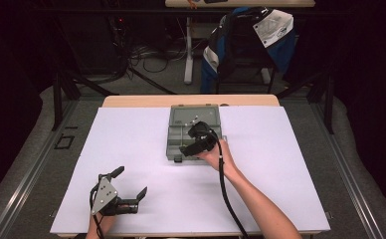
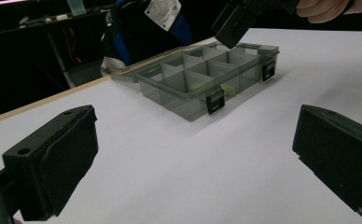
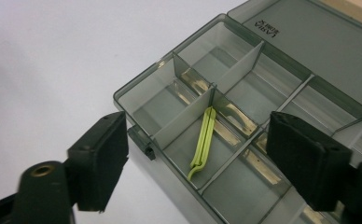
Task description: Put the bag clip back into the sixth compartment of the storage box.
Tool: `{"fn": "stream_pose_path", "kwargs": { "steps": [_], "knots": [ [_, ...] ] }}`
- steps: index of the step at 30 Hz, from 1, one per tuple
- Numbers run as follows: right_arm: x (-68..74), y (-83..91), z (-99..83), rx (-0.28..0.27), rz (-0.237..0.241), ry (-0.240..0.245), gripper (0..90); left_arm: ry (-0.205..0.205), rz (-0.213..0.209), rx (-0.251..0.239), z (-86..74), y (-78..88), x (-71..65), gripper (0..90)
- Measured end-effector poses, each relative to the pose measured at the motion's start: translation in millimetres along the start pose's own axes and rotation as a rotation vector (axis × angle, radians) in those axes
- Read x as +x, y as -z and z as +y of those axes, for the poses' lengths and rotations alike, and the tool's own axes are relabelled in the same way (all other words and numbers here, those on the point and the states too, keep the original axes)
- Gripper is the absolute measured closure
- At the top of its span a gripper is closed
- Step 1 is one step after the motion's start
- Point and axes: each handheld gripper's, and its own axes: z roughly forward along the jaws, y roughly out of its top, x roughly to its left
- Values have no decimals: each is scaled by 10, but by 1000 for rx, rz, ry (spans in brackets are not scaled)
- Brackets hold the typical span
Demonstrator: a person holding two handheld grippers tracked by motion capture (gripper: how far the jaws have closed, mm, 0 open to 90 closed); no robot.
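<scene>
One green clip (image 3: 203, 144) is seen lying in a front compartment of the box (image 3: 179, 84), under the right gripper's (image 3: 195, 158) parted, empty jaws; the divider could be struck if they are lowered carelessly. Left gripper (image 1: 131, 191) jaws are spread, empty.

Overhead cam, two gripper cams, shared organizer box (image 1: 194, 132).

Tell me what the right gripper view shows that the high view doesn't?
The right gripper view shows a thin yellow-green clip lying in one compartment, close up between its open jaws, with nothing pinched. The high view shows the left gripper resting open on the white table, a person's forearms, and a chair with a jacket behind. Both show the open grey compartment box and the right gripper over it.
</scene>
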Motion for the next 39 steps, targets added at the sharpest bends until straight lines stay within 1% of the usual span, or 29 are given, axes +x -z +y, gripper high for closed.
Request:
{"fn": "stream_pose_path", "kwargs": {
  "steps": [2, 3, 4, 5, 6, 9, 10, 11, 16, 18, 22, 24, 25, 27, 30, 31, 35, 37, 39],
  "knots": [
    [12, 58, -33, -31, 10, 14, 154, 2, 1, 0, -2, -2, 2, 1],
    [19, 86, -46, -37, 15, 15, 143, 3, 3, 0, -3, -2, 3, 0],
    [22, 133, -74, -53, 24, 28, 104, 5, 4, -1, -3, -3, 4, 1],
    [22, 133, -74, -53, 24, 28, 104, 5, 4, -1, -3, -3, 4, 1],
    [32, 166, -98, -64, 30, 35, 63, 4, 4, -1, -2, -2, 2, 1],
    [60, 214, -141, -68, 28, 52, 15, 3, 3, -1, -1, 0, 0, 1],
    [60, 214, -141, -68, 28, 52, 15, 4, 2, -1, -1, -1, 0, 1],
    [69, 232, -154, -69, 27, 62, 8, 3, 3, -1, -2, -2, 2, 1],
    [111, 336, -243, -95, 31, 90, 1, 4, 2, -2, -1, 0, 1, 1],
    [113, 347, -253, -100, 32, 94, 0, 3, 4, -1, -1, 1, 0, 1],
    [125, 440, -325, -128, 35, 104, 0, 4, 6, -2, -2, 4, 2, 1],
    [126, 481, -360, -136, 37, 107, 0, 2, 5, -1, -2, 3, -1, 1],
    [132, 529, -409, -151, 32, 109, 0, 2, 5, -2, -2, 2, -2, 1],
    [136, 549, -425, -147, 32, 110, 0, 0, 4, 1, -2, 0, -1, 1],
    [162, 643, -533, -163, 30, 119, 0, -1, 3, 6, -2, -7, -3, 1],
    [162, 643, -533, -163, 30, 119, 0, -1, 3, 6, -2, -7, -3, 1],
    [168, 718, -630, -186, 17, 128, 0, -1, 2, 5, -2, -13, -10, 1],
    [145, 768, -710, -205, 11, 120, 0, 1, 2, 6, -4, -15, -6, 1],
    [135, 783, -739, -210, 11, 114, 0, 3, 3, 5, -4, -17, -7, 1]
  ]
}}
